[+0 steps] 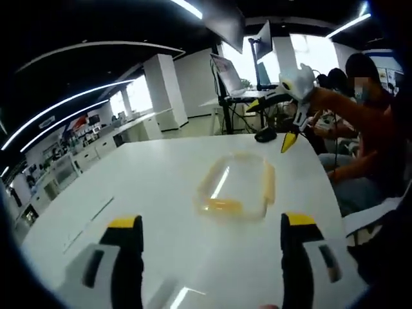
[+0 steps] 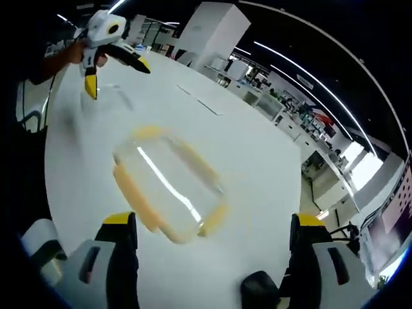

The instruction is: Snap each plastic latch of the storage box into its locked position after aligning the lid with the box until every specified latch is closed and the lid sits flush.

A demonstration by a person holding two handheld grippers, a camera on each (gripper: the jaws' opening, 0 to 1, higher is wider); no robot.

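A clear storage box (image 1: pixel 235 187) with yellow latches lies flat on the white table (image 1: pixel 148 187), its lid resting on top. My left gripper (image 1: pixel 212 221) is open just short of the box's near end, nothing between its yellow-tipped jaws. Beyond the box the right gripper (image 1: pixel 270 123) hangs in the air, held by a hand, jaws spread. In the right gripper view the box (image 2: pixel 168 183) sits between and ahead of my right gripper (image 2: pixel 212 220), which is open and empty. The left gripper (image 2: pixel 117 74) shows at the far side, also spread.
A small black object (image 1: pixel 265 135) lies on the table past the box, and again near the right jaw (image 2: pixel 261 290). Laptops on stands (image 1: pixel 228 71) occupy a desk behind. Seated people (image 1: pixel 360 116) are at the right table edge.
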